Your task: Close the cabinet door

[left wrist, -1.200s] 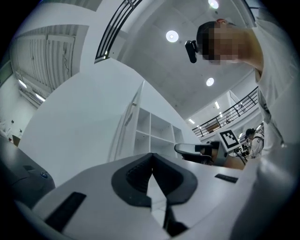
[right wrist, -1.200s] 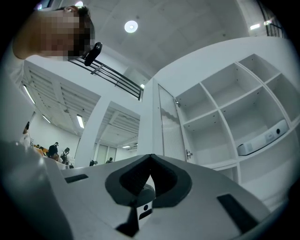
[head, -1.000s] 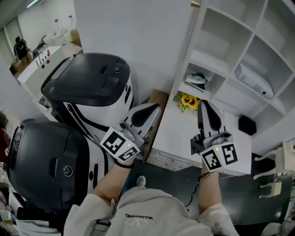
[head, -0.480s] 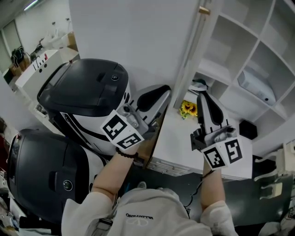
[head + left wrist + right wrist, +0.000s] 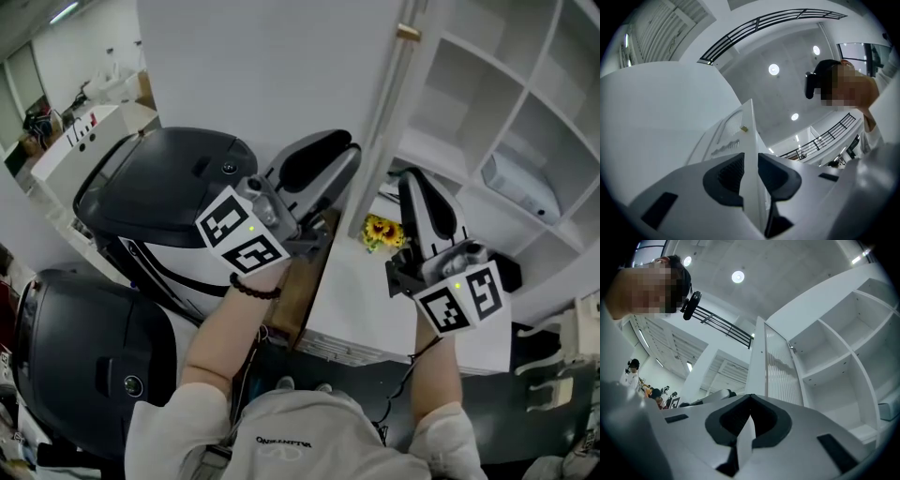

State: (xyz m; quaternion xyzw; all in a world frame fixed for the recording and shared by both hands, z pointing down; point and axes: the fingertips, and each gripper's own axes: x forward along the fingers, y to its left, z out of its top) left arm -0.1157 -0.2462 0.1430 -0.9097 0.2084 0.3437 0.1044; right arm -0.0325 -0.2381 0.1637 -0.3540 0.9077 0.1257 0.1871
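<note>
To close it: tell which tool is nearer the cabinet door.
Left. The left tool, jaws just opened, straddles the edge of the cabinet door; the right tool hangs right of it.

Left gripper (image 5: 347,156) raised toward cabinet door (image 5: 281,75); jaws just opening, door edge between.

The open cabinet door (image 5: 272,66) stands like a tall white wall down the middle of the head view. Its thin edge lies between the jaws of the left gripper (image 5: 347,155), which have just been opening and now sit either side of it. Left of the door, a bulky black-lidded machine (image 5: 178,178) and a second machine (image 5: 84,356) crowd close, leaving only a narrow gap. Right of the door there is room: a bare white countertop (image 5: 352,291) and open shelves (image 5: 436,159). The right gripper (image 5: 411,180), jaws together, hangs there near a small sunflower (image 5: 380,230) and a dark object (image 5: 511,267).
</note>
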